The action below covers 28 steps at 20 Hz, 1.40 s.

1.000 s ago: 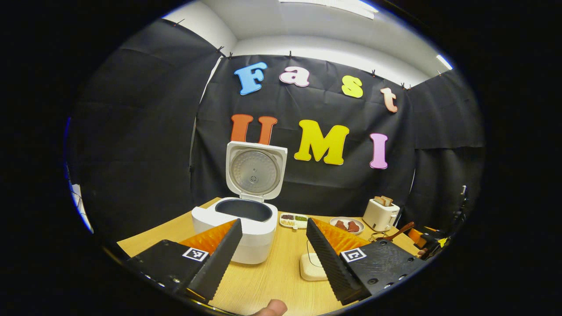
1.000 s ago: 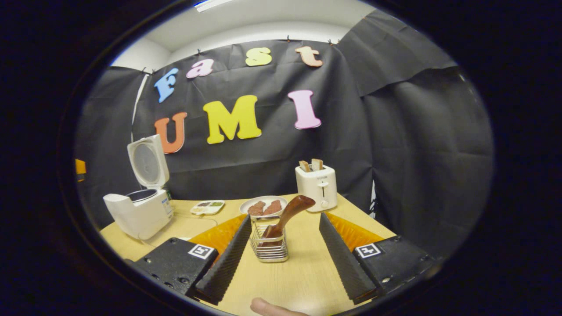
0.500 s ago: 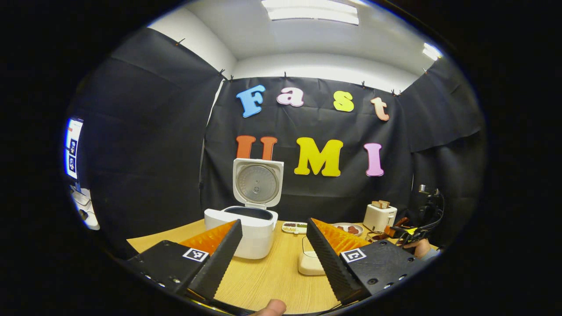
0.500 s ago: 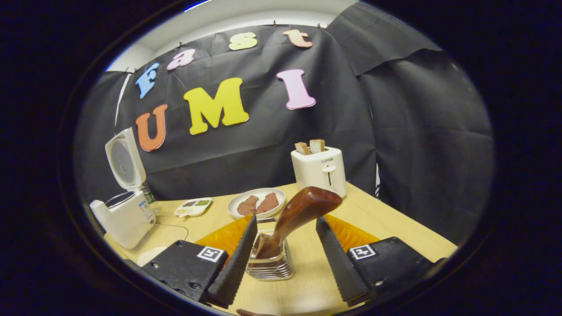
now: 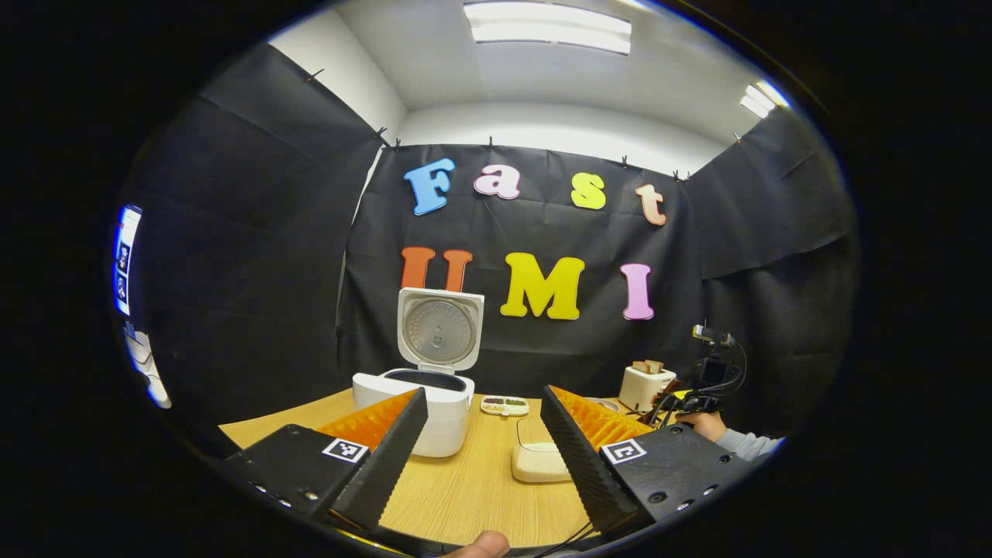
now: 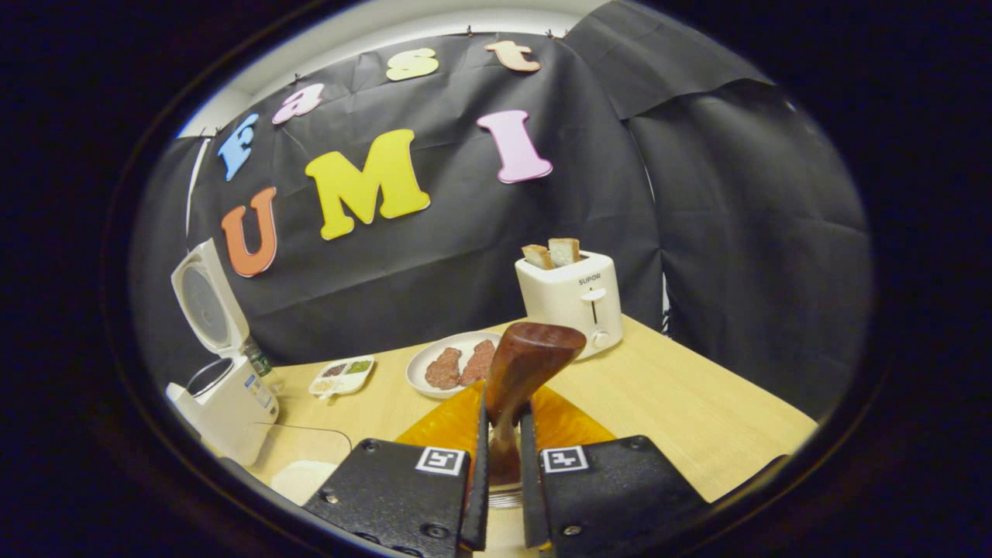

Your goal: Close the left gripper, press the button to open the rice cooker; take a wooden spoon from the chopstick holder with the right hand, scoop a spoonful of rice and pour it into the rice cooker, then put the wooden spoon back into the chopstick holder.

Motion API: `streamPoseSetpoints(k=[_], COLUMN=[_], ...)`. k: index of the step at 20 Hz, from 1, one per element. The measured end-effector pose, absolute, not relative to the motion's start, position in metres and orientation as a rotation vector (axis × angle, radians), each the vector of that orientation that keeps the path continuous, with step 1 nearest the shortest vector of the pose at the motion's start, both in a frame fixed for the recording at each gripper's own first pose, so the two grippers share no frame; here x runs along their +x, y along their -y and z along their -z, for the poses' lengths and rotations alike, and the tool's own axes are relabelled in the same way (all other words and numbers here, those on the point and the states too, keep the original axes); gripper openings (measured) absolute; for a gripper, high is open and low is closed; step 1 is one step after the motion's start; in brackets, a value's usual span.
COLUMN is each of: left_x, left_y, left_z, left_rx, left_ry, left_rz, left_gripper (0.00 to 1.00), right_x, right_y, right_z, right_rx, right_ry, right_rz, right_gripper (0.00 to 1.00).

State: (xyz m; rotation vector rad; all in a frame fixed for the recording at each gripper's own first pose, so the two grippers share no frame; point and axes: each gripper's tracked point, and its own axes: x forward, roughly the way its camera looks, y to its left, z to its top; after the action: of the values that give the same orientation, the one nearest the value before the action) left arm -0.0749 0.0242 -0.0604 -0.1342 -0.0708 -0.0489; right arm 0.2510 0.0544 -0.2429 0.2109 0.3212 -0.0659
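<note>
In the right gripper view, the right gripper (image 6: 502, 465) has its fingers (image 6: 474, 473) drawn in against the shaft of the wooden spoon (image 6: 521, 364), one on each side, clamping it. The spoon's broad brown handle end rises tilted above them. A sliver of the wire chopstick holder (image 6: 502, 498) shows just under the fingers, on the wooden counter (image 6: 682, 411).

Beyond the spoon lies a white plate (image 6: 422, 364) with two reddish-brown pieces of food. To its right stands a cream toaster (image 6: 572, 298) marked "SUPOR", with two slices of toast upright in its slots. To the plate's left is a small divided dish (image 6: 341, 372) of grains. At the far left sits the white rice cooker (image 6: 225, 395), its lid standing open.

In the left gripper view, the left gripper (image 5: 482, 446) is held above the counter with its fingers (image 5: 387, 457) wide apart and nothing between them. The open rice cooker (image 5: 418, 403) stands ahead of them, and a pale, flat rounded object (image 5: 535, 463) lies near the right finger. At the far right a hand (image 5: 701, 422) in a grey sleeve holds the other gripper beside the toaster (image 5: 643, 385).
</note>
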Motion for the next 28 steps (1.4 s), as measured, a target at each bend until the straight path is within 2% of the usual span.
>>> streamPoseSetpoints(k=[8,16,23,28], left_x=[-0.069,-0.075,-0.081,-0.083], left_y=[-0.017,-0.008,-0.027,-0.046], left_z=[0.074,0.072,0.068,0.07], left_rx=[-0.082,-0.081,-0.074,-0.104], left_ry=[0.013,0.005,0.012,0.006], left_rz=[0.062,0.096,0.077,0.04], left_gripper=[0.94,0.94,0.94,0.94], right_x=[0.23,0.18,0.172,0.189], right_y=[-0.075,-0.159,-0.234,-0.24], right_z=[0.162,0.117,0.168,0.229], right_rx=[0.187,0.191,0.106,0.033], right_ry=[-0.203,-0.168,-0.221,-0.315], right_rz=[-0.008,-0.206,-0.309,-0.246], right_gripper=[0.23,0.23,0.23,0.23])
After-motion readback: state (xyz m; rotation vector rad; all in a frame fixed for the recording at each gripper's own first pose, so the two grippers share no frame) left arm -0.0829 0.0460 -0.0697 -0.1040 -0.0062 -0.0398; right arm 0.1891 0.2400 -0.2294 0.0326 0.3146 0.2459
